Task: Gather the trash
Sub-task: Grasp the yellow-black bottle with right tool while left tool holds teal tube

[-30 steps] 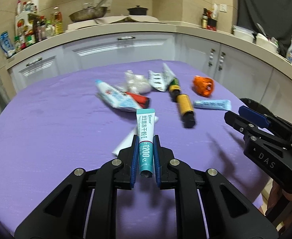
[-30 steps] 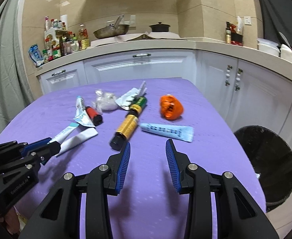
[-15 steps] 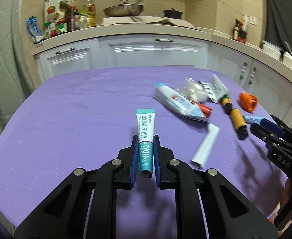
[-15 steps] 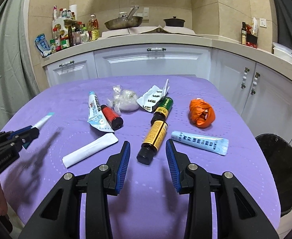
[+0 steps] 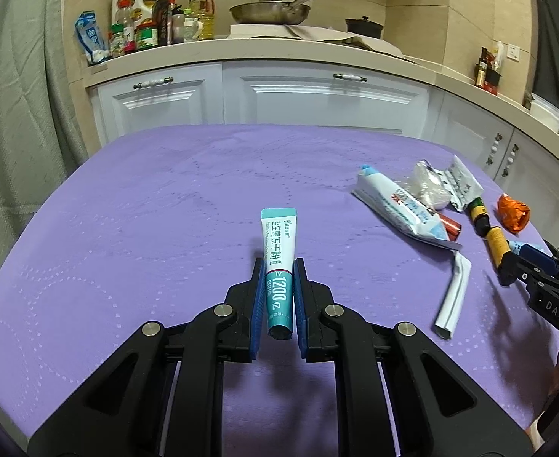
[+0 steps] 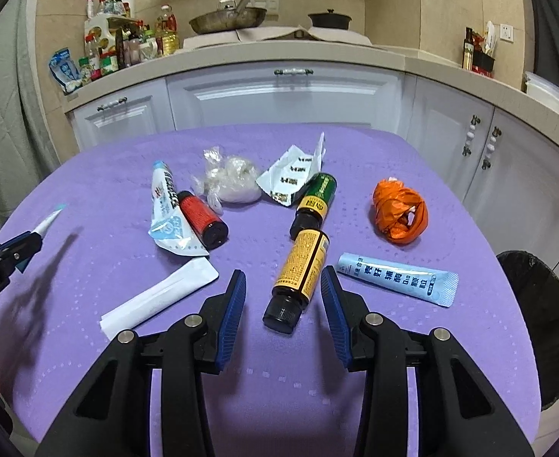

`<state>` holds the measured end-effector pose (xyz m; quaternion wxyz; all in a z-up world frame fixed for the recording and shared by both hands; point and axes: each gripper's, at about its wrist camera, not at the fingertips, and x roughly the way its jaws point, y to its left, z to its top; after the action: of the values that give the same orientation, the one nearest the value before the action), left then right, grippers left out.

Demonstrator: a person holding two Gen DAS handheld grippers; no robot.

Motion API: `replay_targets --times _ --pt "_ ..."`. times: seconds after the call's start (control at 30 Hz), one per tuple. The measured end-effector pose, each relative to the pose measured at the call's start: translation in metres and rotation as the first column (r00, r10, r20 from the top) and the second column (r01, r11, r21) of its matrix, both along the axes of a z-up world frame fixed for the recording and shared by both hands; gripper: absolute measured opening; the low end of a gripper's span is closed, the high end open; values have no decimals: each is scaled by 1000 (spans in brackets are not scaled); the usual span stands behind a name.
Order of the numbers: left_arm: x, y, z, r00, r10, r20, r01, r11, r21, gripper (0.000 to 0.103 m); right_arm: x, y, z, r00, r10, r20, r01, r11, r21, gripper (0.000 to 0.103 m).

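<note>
Three small bottles lie near the middle of the purple table (image 6: 88, 175): a yellow-labelled bottle (image 6: 301, 268), a green-labelled bottle (image 6: 315, 198) end to end with it toward the far edge, and a red bottle (image 6: 202, 219) to their left. There are three tubes, namely a teal tube (image 5: 278, 262) held off the surface toward the left edge, a white-and-blue tube (image 6: 168, 209) beside the red bottle and a light blue tube (image 6: 397, 279) toward the right edge. Singles make up the rest: one flat white sachet (image 6: 159, 298) toward the near edge, one torn white wrapper (image 6: 293, 173) and one clear plastic bag (image 6: 230, 183) toward the far edge, one crumpled orange wrapper (image 6: 399, 211) toward the right edge, and one black bin (image 6: 542, 327) off the table's right edge.
</note>
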<state>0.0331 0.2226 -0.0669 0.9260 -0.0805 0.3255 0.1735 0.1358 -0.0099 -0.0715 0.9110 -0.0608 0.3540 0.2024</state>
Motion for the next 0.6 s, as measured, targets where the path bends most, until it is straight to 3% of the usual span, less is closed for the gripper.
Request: replay_targets --times 0.3,0.43,0.6 --pt "-5 9 -5 1000 23 -10 -23 1000 -8 14 13 -2 -8 998 -17 -65 17 1000 1 41" --pt "-6 9 -5 1000 25 -13 -25 1000 -8 14 14 -2 -11 997 -12 -82 11 1000 -5 27" --pt "-7 6 -5 1000 18 -12 -18 1000 -10 14 11 -6 -9 998 -11 -69 12 1000 9 25"
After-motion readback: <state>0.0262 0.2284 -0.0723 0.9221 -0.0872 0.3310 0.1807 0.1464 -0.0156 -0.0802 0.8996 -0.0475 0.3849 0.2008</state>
